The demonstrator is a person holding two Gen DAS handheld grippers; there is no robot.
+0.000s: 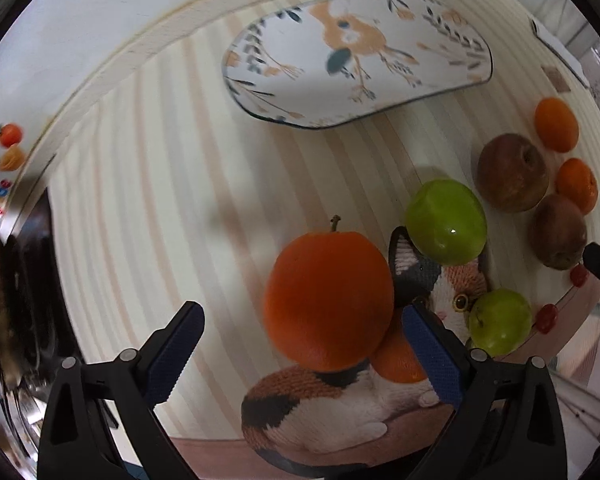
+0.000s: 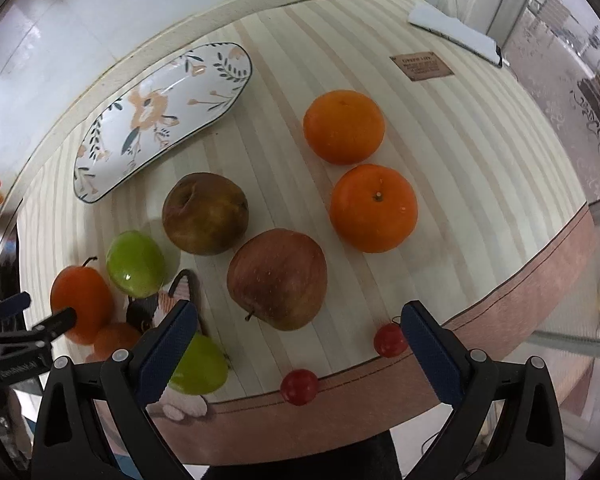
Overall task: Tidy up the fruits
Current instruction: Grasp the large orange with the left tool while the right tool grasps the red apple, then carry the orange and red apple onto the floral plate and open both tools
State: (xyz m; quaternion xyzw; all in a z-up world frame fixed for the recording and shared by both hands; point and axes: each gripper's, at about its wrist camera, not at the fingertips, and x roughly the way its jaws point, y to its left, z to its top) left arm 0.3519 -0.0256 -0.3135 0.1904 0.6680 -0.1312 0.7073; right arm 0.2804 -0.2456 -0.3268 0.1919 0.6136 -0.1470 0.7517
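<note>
My left gripper (image 1: 300, 344) is open, its jaws on either side of a large orange with a stem (image 1: 328, 300), not touching it. A smaller orange (image 1: 396, 360) lies right behind it. Two green fruits (image 1: 446, 222) (image 1: 500, 322), two brownish apples (image 1: 514, 172) (image 1: 558, 232) and two oranges (image 1: 556, 124) (image 1: 576, 184) lie to the right. The oval flowered plate (image 1: 356, 60) stands empty at the back. My right gripper (image 2: 300, 344) is open and empty, just in front of a red apple (image 2: 278, 278). The left gripper (image 2: 40, 320) shows at the left of the right wrist view.
Two small red cherry-like fruits (image 2: 390, 340) (image 2: 299, 386) lie near the table's front edge (image 2: 500, 312). The striped tablecloth (image 2: 440, 160) has a cat picture (image 1: 324, 412). A brown label (image 2: 422, 66) and a white folded thing (image 2: 456, 34) lie far right. A wall (image 2: 140, 0) runs behind.
</note>
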